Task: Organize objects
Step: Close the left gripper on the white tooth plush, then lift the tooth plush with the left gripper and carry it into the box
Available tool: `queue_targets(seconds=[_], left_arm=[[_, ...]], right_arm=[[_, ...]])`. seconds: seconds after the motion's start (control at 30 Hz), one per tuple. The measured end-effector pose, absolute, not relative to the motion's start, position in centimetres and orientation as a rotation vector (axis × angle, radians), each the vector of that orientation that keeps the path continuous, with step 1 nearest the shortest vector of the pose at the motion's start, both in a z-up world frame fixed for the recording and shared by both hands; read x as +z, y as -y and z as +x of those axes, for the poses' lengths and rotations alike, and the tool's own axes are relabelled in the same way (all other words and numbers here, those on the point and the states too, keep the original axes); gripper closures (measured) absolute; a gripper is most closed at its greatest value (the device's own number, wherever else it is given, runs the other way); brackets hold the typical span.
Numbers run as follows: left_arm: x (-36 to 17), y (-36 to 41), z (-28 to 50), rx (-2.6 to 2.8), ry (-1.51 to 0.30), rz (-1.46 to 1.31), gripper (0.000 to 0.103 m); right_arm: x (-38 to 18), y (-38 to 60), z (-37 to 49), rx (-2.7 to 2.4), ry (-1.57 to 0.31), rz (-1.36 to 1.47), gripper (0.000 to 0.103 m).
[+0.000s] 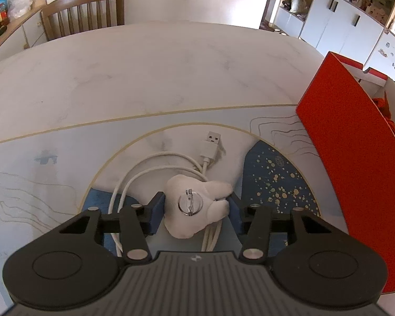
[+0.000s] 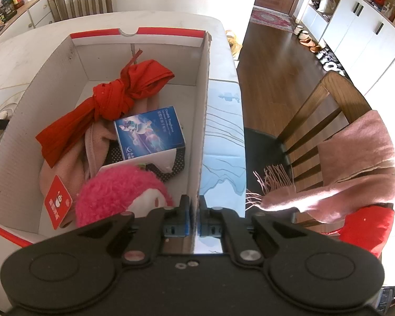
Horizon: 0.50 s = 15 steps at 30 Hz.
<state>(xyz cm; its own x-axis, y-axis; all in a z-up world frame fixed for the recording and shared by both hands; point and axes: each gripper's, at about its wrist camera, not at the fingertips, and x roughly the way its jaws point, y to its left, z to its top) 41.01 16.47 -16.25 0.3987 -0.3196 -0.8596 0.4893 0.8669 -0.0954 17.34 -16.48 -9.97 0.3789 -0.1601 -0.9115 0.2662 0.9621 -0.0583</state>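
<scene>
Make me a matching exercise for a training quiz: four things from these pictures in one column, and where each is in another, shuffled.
Things:
1. white plush brooch
2. white cable
3. blue carton
4. pink scarf

Places:
A. draped over a chair
B. between the left hand-held gripper fingers
C. inside the box
D. coiled on the mat, partly under the brooch

Pairs: 1-B, 2-D, 3-C, 4-A

A home dining room: wooden chairs (image 1: 84,13) at a marble table (image 1: 144,65), white cupboards (image 2: 360,31), shoes (image 2: 316,47) along the wood floor.
</scene>
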Motion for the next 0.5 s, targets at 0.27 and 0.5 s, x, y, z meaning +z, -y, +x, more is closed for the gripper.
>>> queue_targets(seconds=[0.27,0.5], left_arm=[[-14.1,-17.2,39.9,-0.506,-1.029,0.165,0.055],[-11.0,-17.0,37.8,-0.564,-1.003,0.129,0.055]], right_arm=[[-9.9,16.4,17.3,-0.27,-1.147,0.105,0.099],[-9.8,16.5,17.2,-0.264,-1.143,0.107,0.1]])
